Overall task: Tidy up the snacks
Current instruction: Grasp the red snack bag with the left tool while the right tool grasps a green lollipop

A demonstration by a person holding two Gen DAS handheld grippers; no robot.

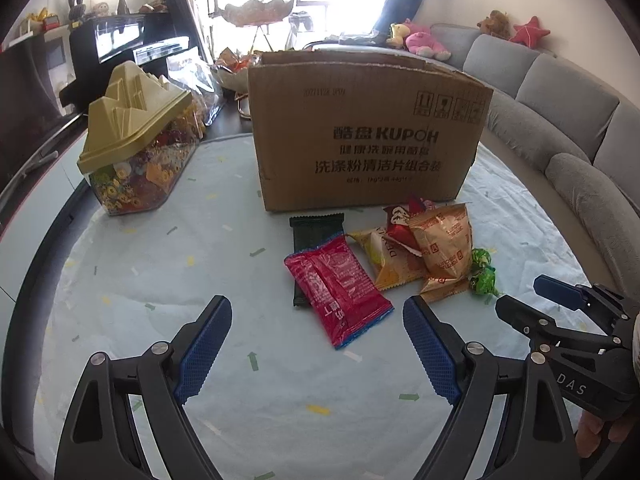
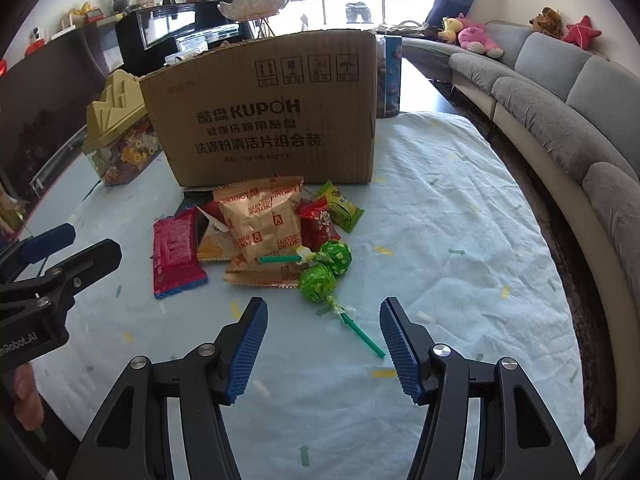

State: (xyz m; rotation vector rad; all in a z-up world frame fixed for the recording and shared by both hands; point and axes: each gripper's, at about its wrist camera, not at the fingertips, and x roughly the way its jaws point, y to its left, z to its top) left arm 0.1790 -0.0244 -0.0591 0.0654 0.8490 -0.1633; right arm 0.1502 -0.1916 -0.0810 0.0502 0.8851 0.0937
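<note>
Tablecloth point(image 2: 460, 216) in pale blue carries a brown cardboard box point(image 2: 264, 108), open at the top, standing upright behind a heap of snacks. Touching in the pile just before the box are a gold biscuit packet point(image 2: 260, 224), a pink wrapper point(image 1: 340, 288) lying over a dark bar point(image 1: 316, 226), and two green lollipops point(image 2: 324, 272). Both the left gripper point(image 1: 316, 344) and the right gripper point(image 2: 324, 344) hang over the cloth near the heap, jaws spread, nothing between them.
</note>
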